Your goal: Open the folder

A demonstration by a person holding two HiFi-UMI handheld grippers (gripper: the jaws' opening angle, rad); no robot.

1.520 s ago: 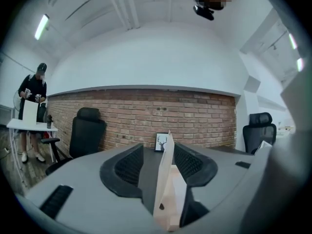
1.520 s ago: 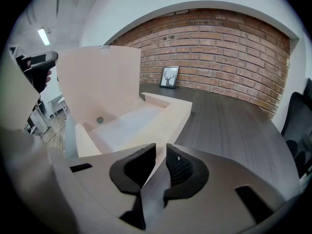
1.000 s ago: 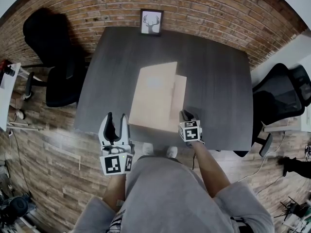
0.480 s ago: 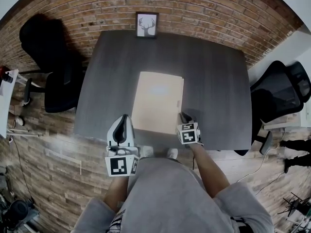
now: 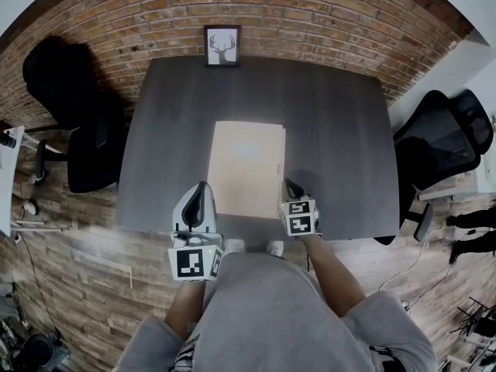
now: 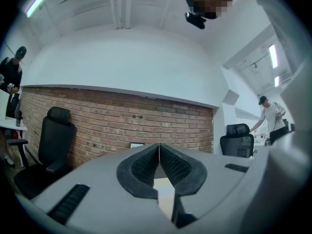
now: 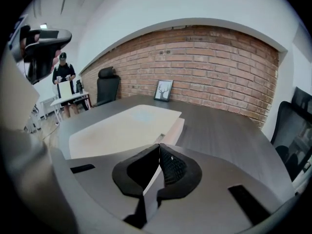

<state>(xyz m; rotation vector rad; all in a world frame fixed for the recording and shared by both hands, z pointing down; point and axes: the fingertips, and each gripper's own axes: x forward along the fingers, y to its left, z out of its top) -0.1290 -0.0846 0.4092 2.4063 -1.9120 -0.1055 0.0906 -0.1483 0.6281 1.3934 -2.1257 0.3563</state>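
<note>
One tan folder (image 5: 246, 169) lies flat and closed in the middle of a dark grey surface (image 5: 341, 130), its long side running away from the person. Two grippers sit at its near end: the left gripper (image 5: 200, 188) by the near left corner, its fingers (image 6: 141, 165) clenched on nothing, and the right gripper (image 5: 290, 185) just beside the near right corner, its fingers (image 7: 173, 167) also pressed together. One framed deer picture (image 5: 222, 46) leans against the brick wall (image 5: 310, 14). Two black office chairs (image 5: 89, 142) (image 5: 442, 142) flank the surface.

Head cam steeply down over table (image 5: 333, 130); gripper cams low, facing brick wall (image 7: 219, 67); right shares folder (image 7: 126, 126).
</note>
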